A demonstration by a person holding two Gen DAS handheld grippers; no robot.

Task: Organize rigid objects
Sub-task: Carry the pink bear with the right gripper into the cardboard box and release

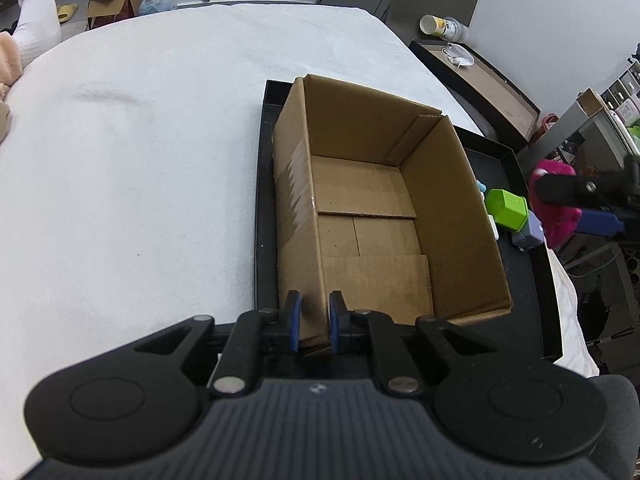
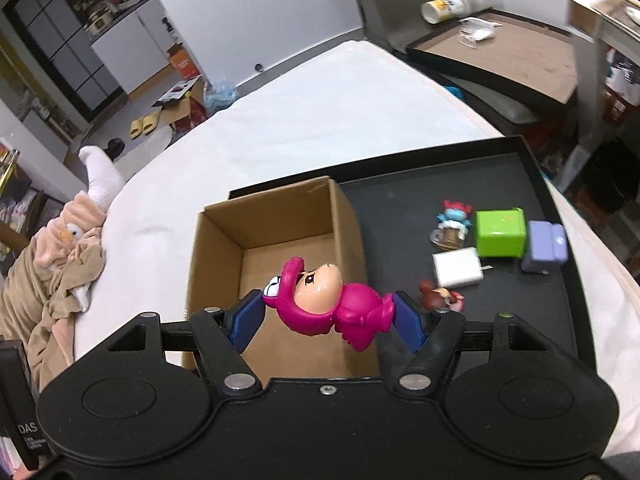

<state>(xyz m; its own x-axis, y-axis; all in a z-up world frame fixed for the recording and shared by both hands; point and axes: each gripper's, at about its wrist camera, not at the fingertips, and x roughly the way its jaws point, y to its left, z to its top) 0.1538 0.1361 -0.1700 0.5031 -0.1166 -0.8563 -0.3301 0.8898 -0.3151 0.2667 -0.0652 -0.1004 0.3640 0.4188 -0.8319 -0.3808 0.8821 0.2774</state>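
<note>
My right gripper [image 2: 326,316] is shut on a magenta toy figure [image 2: 332,300] with a peach face, held above the near right edge of an open cardboard box [image 2: 276,220]. The box looks empty inside. My left gripper [image 1: 314,316] is shut on the box's near left wall [image 1: 298,248]. The right gripper and toy [image 1: 554,208] show at the right edge of the left wrist view. On the black tray [image 2: 400,200] lie a green cube [image 2: 500,232], a lilac block [image 2: 544,246], a white charger [image 2: 456,268], a blue-and-red figurine [image 2: 450,226] and a brown figurine [image 2: 440,294].
The tray sits on a white-covered bed [image 1: 140,160]. Beige clothing [image 2: 52,272] lies at the bed's left. A second tray [image 2: 500,52] with a cup [image 2: 444,6] stands beyond the right side. Shelves and clutter stand further right.
</note>
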